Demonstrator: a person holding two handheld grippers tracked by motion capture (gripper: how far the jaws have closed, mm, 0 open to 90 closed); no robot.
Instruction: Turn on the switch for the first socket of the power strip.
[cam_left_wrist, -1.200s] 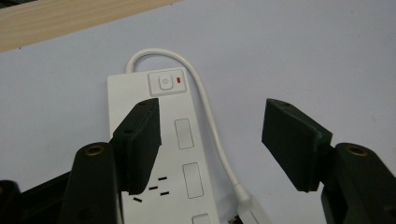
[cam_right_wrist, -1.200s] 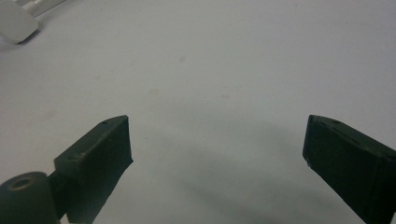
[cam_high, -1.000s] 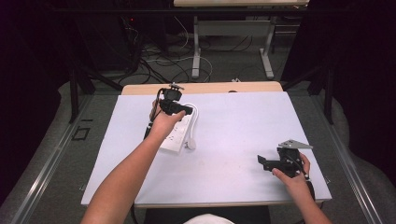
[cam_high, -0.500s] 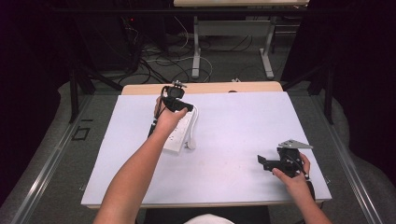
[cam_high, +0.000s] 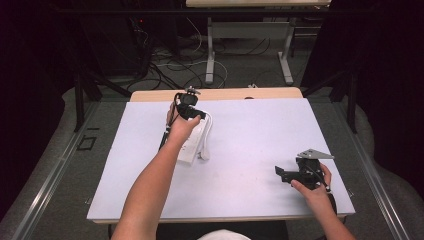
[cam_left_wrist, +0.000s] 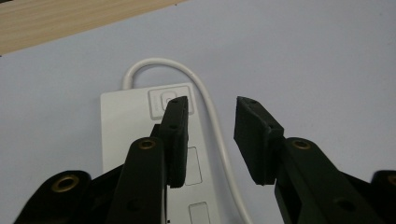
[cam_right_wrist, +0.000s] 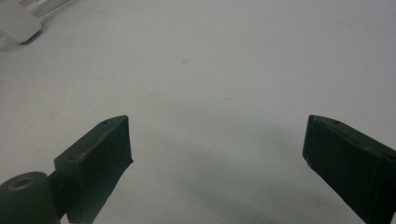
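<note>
Left gripper view: left gripper (cam_left_wrist: 210, 135), jaws apart and just closing, is hovering over white power strip (cam_left_wrist: 140, 121) lying far-left on table (cam_high: 260, 145), its cord (cam_left_wrist: 212, 116) between them; right gripper (cam_right_wrist: 217, 154) is sitting wide open near-right.

The tabletop (cam_high: 260, 145) is brightly and evenly lit from overhead while the room around stays dark. Close up, the right claw (cam_right_wrist: 217, 154) looks soft and blurred, with a faint shadow beneath.

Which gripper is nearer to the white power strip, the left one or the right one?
Left. The left gripper hangs right above the power strip, its jaws over the switch end. The right gripper rests far off, near the table's opposite corner.
</note>
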